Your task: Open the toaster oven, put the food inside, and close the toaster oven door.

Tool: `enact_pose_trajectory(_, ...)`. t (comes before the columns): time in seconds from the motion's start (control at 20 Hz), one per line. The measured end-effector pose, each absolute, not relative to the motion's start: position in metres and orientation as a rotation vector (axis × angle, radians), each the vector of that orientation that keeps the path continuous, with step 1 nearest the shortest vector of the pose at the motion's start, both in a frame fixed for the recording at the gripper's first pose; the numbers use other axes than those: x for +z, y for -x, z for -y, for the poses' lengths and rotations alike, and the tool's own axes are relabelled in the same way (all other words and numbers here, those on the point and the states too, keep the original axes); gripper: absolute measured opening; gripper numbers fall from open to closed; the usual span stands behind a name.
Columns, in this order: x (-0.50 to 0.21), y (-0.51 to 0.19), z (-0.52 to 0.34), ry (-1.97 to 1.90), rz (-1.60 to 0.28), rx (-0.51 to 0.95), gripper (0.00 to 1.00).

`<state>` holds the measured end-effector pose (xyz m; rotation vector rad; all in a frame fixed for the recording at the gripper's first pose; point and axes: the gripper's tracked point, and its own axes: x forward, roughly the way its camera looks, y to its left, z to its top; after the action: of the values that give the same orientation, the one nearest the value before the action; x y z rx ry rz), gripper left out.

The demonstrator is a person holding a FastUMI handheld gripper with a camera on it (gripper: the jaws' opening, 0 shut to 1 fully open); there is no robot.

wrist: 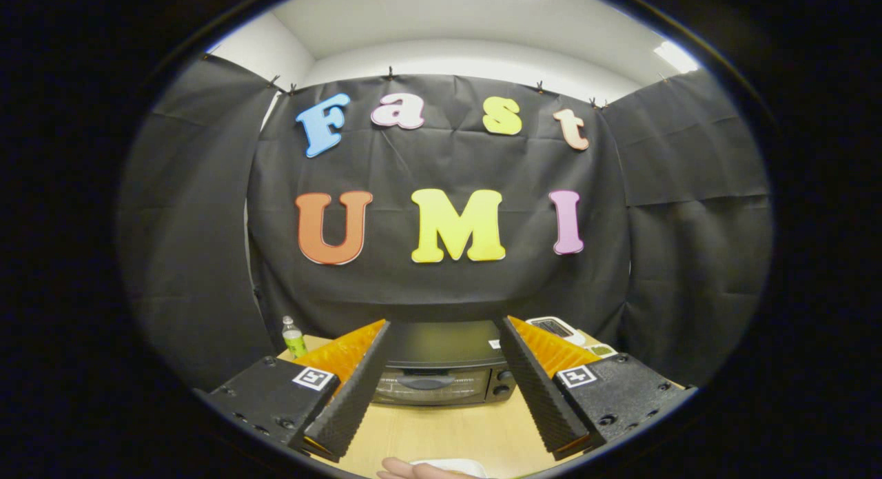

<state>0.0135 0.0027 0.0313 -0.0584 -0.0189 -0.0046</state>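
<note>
Fingers of the hand-held gripper point(441, 386) stood spread wide and empty, the closed toaster oven point(441, 369) beyond them; a misaligned approach risked slipping off its door handle point(426, 381).

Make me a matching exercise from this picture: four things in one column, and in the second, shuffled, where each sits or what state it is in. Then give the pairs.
Things:
1. toaster oven
2. bottle
3. gripper
4. hand

Places or states:
A. on the table near its far left corner, upright
B. open, fingers spread and holding nothing
C. at the near table edge, below the fingers
D. beyond the fingers, seen in the gap between them, door closed

Pairs: 1-D, 2-A, 3-B, 4-C
</note>
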Motion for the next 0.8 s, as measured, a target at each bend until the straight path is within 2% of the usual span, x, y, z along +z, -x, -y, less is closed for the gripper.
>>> enact_pose_trajectory(0.25,0.016,-0.05,-0.017,0.078,-0.026,0.024,1.0)
enact_pose_trajectory(0.8,-0.097,-0.149,-0.029,0.056,-0.242,0.076,1.0)
